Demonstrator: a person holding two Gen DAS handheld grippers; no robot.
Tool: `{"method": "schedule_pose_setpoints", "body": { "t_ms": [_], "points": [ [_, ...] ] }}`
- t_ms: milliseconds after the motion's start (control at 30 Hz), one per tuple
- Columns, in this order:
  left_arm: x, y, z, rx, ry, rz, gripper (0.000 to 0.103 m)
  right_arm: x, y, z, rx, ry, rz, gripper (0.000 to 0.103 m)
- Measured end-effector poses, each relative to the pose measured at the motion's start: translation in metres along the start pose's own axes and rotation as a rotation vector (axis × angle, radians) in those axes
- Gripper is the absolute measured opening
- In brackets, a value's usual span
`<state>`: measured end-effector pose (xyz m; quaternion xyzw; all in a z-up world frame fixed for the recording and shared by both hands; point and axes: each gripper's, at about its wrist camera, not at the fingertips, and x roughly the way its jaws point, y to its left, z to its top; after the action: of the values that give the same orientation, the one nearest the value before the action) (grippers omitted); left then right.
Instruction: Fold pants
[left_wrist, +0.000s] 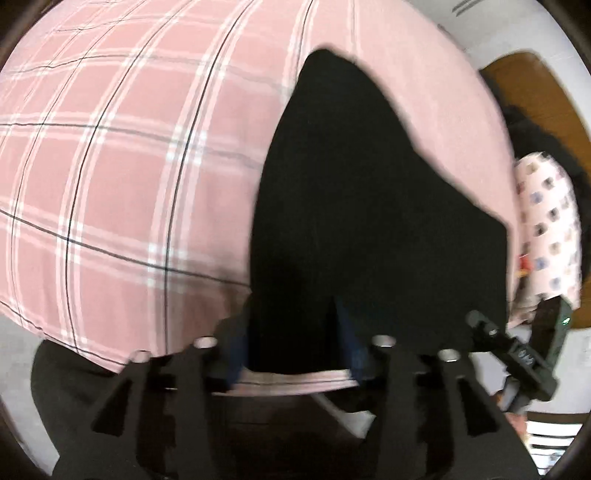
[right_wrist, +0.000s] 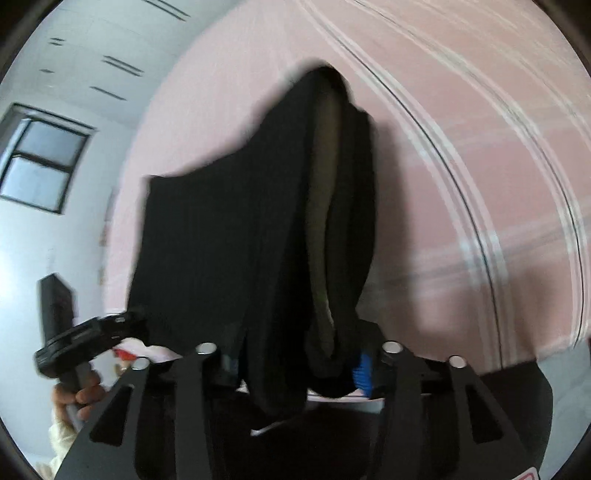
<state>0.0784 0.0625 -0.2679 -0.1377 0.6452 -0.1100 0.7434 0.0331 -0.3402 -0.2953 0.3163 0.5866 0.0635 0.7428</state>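
Black pants (left_wrist: 354, 206) hang lifted over a pink plaid bedsheet (left_wrist: 122, 158). My left gripper (left_wrist: 291, 343) is shut on one edge of the pants, cloth filling the gap between its blue-padded fingers. In the right wrist view my right gripper (right_wrist: 299, 365) is shut on a bunched part of the pants (right_wrist: 236, 243), where a pale inner lining (right_wrist: 325, 206) shows in a fold. The right gripper also shows at the right edge of the left wrist view (left_wrist: 528, 354); the left one shows at the left of the right wrist view (right_wrist: 85, 343). Both frames are blurred.
A patterned white pillow (left_wrist: 550, 229) lies at the bed's right edge, beside a brown floor area (left_wrist: 535, 92). A white wall with a window (right_wrist: 40, 170) is at the left of the right wrist view. The sheet (right_wrist: 461, 184) spreads behind the pants.
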Motion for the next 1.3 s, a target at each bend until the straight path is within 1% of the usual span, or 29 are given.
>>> {"method": "schedule_pose_setpoints", "body": {
  "t_ms": [33, 67, 100, 167, 200, 233, 267, 300, 333, 367, 400, 467, 533, 767, 800, 900, 967, 1000, 1067, 1167, 1300],
  "points": [
    [0.004, -0.001, 0.001, 0.000, -0.009, 0.004, 0.065, 0.001, -0.004, 0.000, 0.026, -0.004, 0.010, 0.065],
    [0.009, -0.004, 0.001, -0.002, -0.009, 0.000, 0.084, 0.003, -0.008, 0.001, 0.059, -0.006, 0.026, 0.071],
    [0.016, -0.007, 0.003, -0.004, -0.001, -0.006, 0.093, 0.004, -0.009, 0.002, 0.073, -0.009, 0.034, 0.073],
    [0.031, -0.009, 0.005, -0.011, 0.021, -0.021, 0.093, 0.008, -0.004, 0.004, 0.063, -0.013, 0.018, 0.076],
    [0.040, -0.009, 0.006, -0.019, 0.036, -0.031, 0.095, 0.010, -0.002, 0.005, 0.062, -0.016, 0.007, 0.077],
    [0.043, -0.010, 0.008, -0.041, 0.031, -0.020, 0.096, 0.011, -0.001, 0.005, 0.065, -0.018, 0.004, 0.078],
    [0.042, -0.012, 0.009, -0.053, 0.026, -0.014, 0.093, 0.012, 0.000, 0.005, 0.069, -0.021, -0.004, 0.076],
    [0.040, -0.015, 0.010, -0.053, 0.019, -0.013, 0.078, 0.012, 0.003, 0.006, 0.063, -0.024, -0.007, 0.074],
    [0.036, -0.023, 0.010, -0.038, 0.011, -0.024, 0.068, 0.012, 0.008, 0.006, 0.055, -0.027, 0.001, 0.059],
    [0.031, -0.027, 0.010, -0.025, 0.007, -0.025, 0.051, 0.008, 0.012, 0.005, 0.047, -0.035, 0.006, 0.049],
    [0.023, -0.034, 0.008, 0.003, -0.002, -0.003, 0.042, 0.006, 0.019, 0.007, 0.043, -0.038, 0.003, 0.043],
    [0.008, -0.044, 0.005, 0.034, -0.027, 0.011, 0.036, -0.006, 0.023, 0.002, 0.025, -0.054, -0.009, 0.040],
    [-0.007, -0.054, 0.002, 0.056, -0.057, 0.019, 0.033, -0.018, 0.031, -0.002, 0.022, -0.075, 0.006, 0.039],
    [-0.070, -0.076, -0.013, 0.114, -0.171, 0.045, 0.022, -0.064, 0.066, -0.022, -0.081, -0.122, 0.047, 0.037],
    [-0.076, -0.070, -0.014, 0.114, -0.175, 0.044, 0.022, -0.068, 0.070, -0.024, -0.087, -0.126, 0.055, 0.037],
    [-0.097, -0.074, -0.028, 0.115, -0.202, 0.054, 0.021, -0.082, 0.076, -0.033, -0.115, -0.130, 0.073, 0.037],
    [-0.104, -0.072, -0.027, 0.117, -0.208, 0.061, 0.021, -0.094, 0.076, -0.042, -0.130, -0.131, 0.083, 0.037],
    [-0.108, -0.069, -0.027, 0.119, -0.211, 0.065, 0.021, -0.094, 0.080, -0.043, -0.135, -0.132, 0.088, 0.037],
    [-0.119, -0.069, -0.034, 0.131, -0.223, 0.080, 0.021, -0.096, 0.092, -0.051, -0.148, -0.132, 0.097, 0.037],
    [-0.134, -0.070, -0.046, 0.145, -0.240, 0.096, 0.021, -0.104, 0.100, -0.059, -0.173, -0.135, 0.104, 0.037],
    [-0.142, -0.074, -0.052, 0.145, -0.258, 0.095, 0.021, -0.111, 0.110, -0.063, -0.192, -0.146, 0.113, 0.037]
  ]
}}
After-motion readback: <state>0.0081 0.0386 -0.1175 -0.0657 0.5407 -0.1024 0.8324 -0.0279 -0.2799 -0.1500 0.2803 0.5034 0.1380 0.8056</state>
